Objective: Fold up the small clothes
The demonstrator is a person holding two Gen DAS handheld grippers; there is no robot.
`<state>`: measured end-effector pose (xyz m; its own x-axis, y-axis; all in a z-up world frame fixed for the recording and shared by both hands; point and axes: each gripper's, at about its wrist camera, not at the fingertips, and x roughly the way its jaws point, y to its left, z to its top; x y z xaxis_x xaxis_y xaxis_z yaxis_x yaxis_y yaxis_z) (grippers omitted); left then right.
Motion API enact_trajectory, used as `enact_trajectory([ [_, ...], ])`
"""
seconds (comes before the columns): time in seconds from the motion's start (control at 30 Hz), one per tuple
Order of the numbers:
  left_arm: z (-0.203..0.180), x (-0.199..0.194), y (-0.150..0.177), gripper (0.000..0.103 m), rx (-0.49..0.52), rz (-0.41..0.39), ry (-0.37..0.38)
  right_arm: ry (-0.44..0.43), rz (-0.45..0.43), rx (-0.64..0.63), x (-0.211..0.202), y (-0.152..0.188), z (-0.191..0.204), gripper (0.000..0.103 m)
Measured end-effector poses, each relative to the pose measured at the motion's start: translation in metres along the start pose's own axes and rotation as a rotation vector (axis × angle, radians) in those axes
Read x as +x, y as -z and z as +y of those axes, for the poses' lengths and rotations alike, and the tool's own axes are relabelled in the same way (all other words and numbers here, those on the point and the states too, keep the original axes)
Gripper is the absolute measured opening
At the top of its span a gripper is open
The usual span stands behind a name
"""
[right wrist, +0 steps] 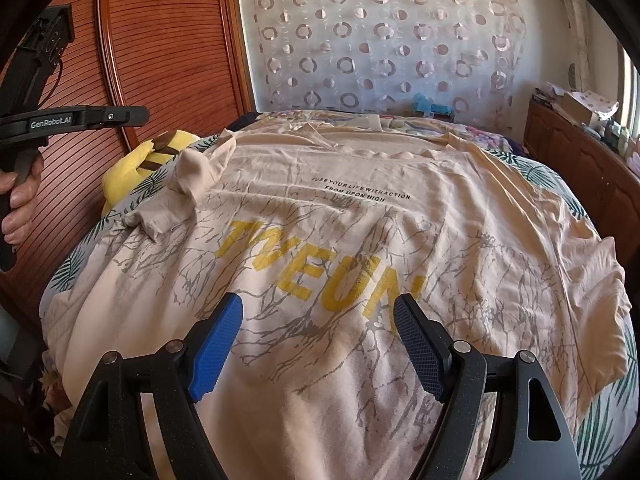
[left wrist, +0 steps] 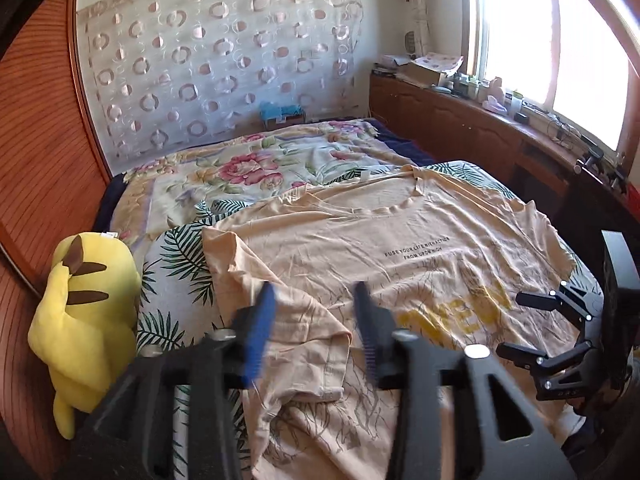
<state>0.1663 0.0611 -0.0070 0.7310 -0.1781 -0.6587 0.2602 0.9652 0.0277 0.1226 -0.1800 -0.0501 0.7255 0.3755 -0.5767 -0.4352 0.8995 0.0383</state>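
A peach T-shirt (left wrist: 400, 240) with yellow letters and a grey branch print lies spread face up on the bed, also in the right wrist view (right wrist: 360, 216). Its left sleeve (left wrist: 304, 320) is crumpled and folded inward; it shows as a bunched lump in the right wrist view (right wrist: 188, 184). My left gripper (left wrist: 316, 304) is open and empty, hovering just above that sleeve. My right gripper (right wrist: 320, 312) is open and empty above the shirt's lower front. The right gripper also appears at the right edge of the left wrist view (left wrist: 560, 320).
A yellow plush toy (left wrist: 84, 320) lies at the bed's left edge against a wooden wardrobe (left wrist: 40, 160). A floral quilt (left wrist: 248, 164) covers the far bed. A wooden cabinet (left wrist: 480, 128) with clutter runs under the window on the right.
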Motion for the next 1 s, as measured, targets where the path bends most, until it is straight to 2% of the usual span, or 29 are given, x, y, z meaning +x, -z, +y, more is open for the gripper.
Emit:
enact_trajectory([
  [0.03,0.001,-0.002,0.004,0.063,-0.002,-0.002,-0.005,0.000,0.000,0.000,0.000,0.000,0.000,0.079],
  [0.07,0.003,-0.003,0.009,0.074,-0.011,-0.004,-0.007,-0.001,0.000,-0.001,0.000,0.000,0.000,0.079],
  [0.1,0.002,-0.002,0.011,0.080,-0.018,-0.001,-0.009,-0.001,0.000,-0.001,0.000,0.000,0.000,0.079],
  [0.3,0.021,0.017,0.047,0.080,-0.042,0.079,-0.081,-0.008,0.003,-0.005,0.001,-0.001,0.000,0.079],
  [0.53,0.052,0.046,0.084,0.080,-0.128,0.164,-0.114,-0.042,0.014,-0.042,0.000,-0.008,0.006,0.072],
  [0.63,0.057,0.053,0.089,0.080,-0.153,0.184,-0.103,-0.052,0.003,-0.085,-0.001,-0.020,0.016,0.070],
  [0.73,0.062,0.057,0.092,0.087,-0.190,0.177,-0.077,-0.064,-0.010,-0.142,0.001,-0.037,0.028,0.065],
  [0.77,0.061,0.059,0.092,0.092,-0.187,0.183,-0.077,-0.067,-0.015,-0.161,0.004,-0.043,0.033,0.064],
  [0.83,0.056,0.062,0.092,0.095,-0.160,0.194,-0.094,-0.080,-0.021,-0.187,0.011,-0.055,0.039,0.062],
  [1.0,0.056,0.062,0.093,0.095,-0.163,0.194,-0.091,-0.125,-0.019,-0.211,0.043,-0.085,0.050,0.060],
])
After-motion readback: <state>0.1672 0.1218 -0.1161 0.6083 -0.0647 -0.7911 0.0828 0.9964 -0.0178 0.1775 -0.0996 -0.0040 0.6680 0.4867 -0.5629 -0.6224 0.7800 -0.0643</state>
